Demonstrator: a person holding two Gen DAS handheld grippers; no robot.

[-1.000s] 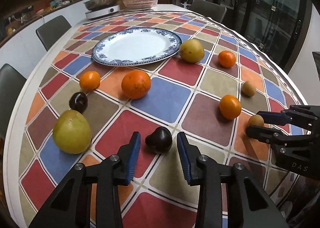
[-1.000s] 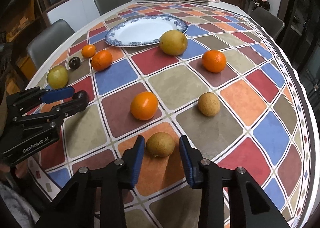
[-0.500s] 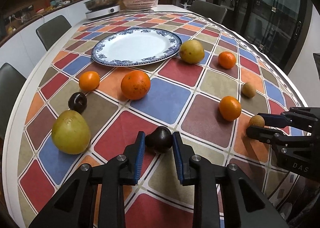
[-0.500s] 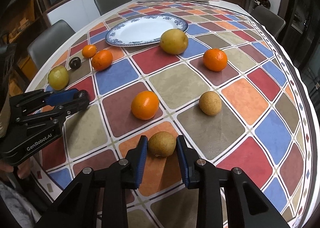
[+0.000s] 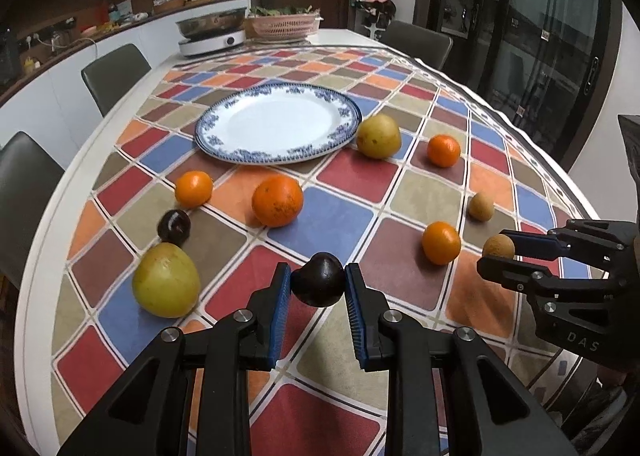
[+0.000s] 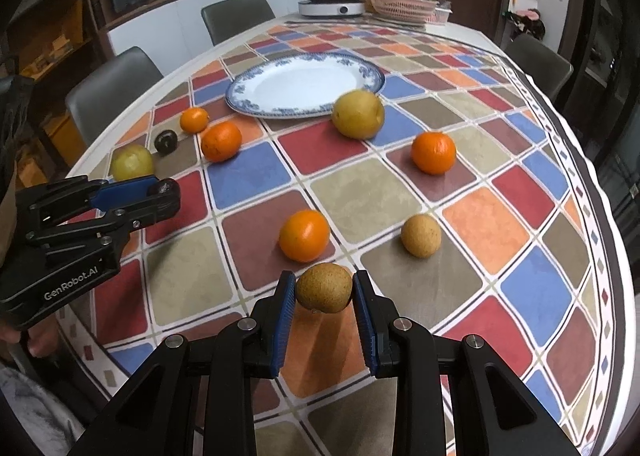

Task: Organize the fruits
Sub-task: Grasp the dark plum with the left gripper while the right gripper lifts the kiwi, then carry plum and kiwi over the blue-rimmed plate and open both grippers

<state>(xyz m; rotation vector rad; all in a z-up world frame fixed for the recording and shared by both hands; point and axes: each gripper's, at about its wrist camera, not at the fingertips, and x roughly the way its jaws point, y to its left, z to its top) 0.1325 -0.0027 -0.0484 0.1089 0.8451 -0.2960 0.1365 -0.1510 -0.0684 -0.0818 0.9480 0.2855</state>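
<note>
My left gripper [image 5: 317,283] is shut on a dark plum [image 5: 318,279] and holds it just above the checkered tablecloth. My right gripper [image 6: 324,288] is shut on a brown kiwi-like fruit [image 6: 324,287], lifted slightly. It also shows in the left wrist view [image 5: 498,247]. An empty blue-rimmed white plate [image 5: 224,144] lies mid-table, also in the right wrist view [image 6: 240,96]. Around it lie oranges [image 5: 277,200] [image 5: 441,242], yellow pears [image 5: 166,285] [image 5: 378,136], a second dark plum [image 5: 173,225] and another brown fruit [image 5: 481,206].
A cooker with a steel pot [image 5: 212,32] and a pink basket [image 5: 282,25] stand at the table's far end. Dark chairs [image 5: 116,72] line the left side and far right. The table's edge curves close on the right [image 6: 600,216].
Both grippers closed from open onto their fruits: the left on the dark plum, the right on the brown fruit. Both fruits have lifted a little off the cloth.
</note>
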